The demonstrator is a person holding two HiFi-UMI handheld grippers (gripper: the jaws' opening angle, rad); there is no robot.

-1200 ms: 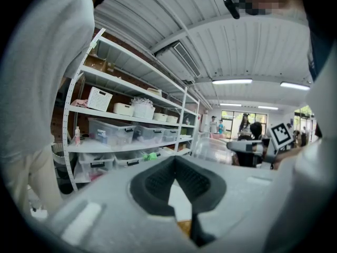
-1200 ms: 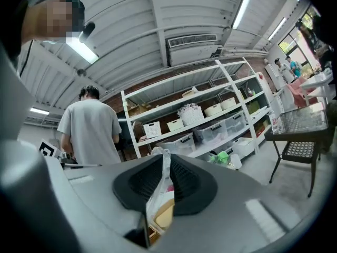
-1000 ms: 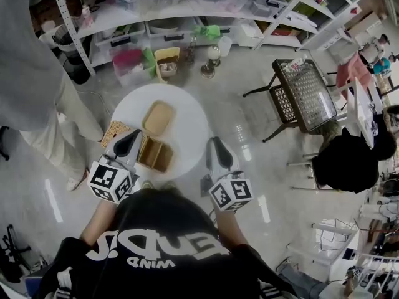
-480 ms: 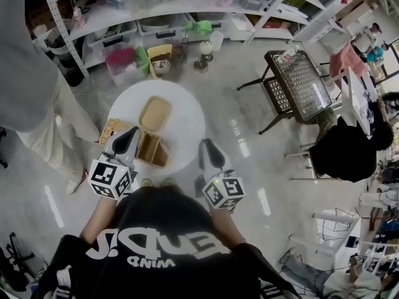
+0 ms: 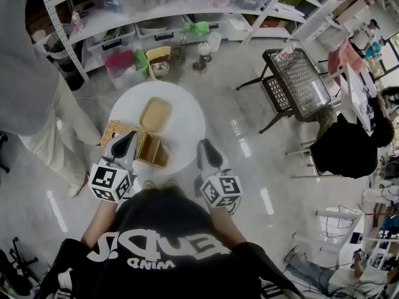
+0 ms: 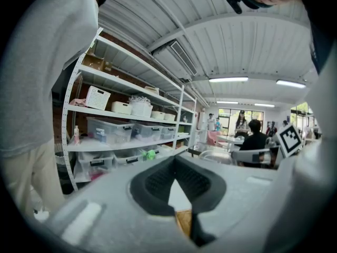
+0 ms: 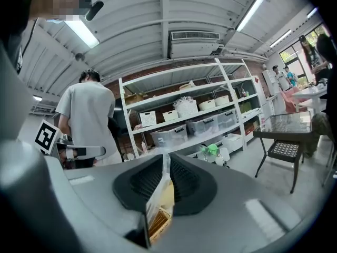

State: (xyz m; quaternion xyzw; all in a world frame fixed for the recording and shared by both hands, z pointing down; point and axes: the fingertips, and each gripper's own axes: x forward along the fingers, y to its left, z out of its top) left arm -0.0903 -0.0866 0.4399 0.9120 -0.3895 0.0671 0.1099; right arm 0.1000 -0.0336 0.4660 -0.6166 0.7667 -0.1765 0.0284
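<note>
Showing a round table [image 5: 187, 126] from above, the head view places the left gripper [image 5: 128, 138] over the table's near-left side and the right gripper [image 5: 205, 148] at its near-right edge.

Left jaws: tips together, with a wedge-shaped gap behind them and nothing in it. The left gripper view shows white tabletop and a corner of the box through that wedge.

Right jaws: drawn close, leaving only a slit. A thin pale strip [image 7: 167, 165] stands in the slit, and what it is cannot be told.

Box [image 5: 153, 149]: wooden, open, with two compartments, lying on the table just beside the left gripper's tip.

Basket [image 5: 112, 129]: wicker, at the table's left rim, partly covered by the left gripper.

Tray [image 5: 155, 114]: tan and flat, just beyond the box, near the table's middle.

Farther off:
- a standing person [image 5: 28, 86] in grey, at the left
- shelves [image 5: 156, 17] of clear bins, beyond the table
- a mesh-topped stand [image 5: 298, 80], at the right
- a seated person [image 5: 346, 151] in black, well apart from the table
</note>
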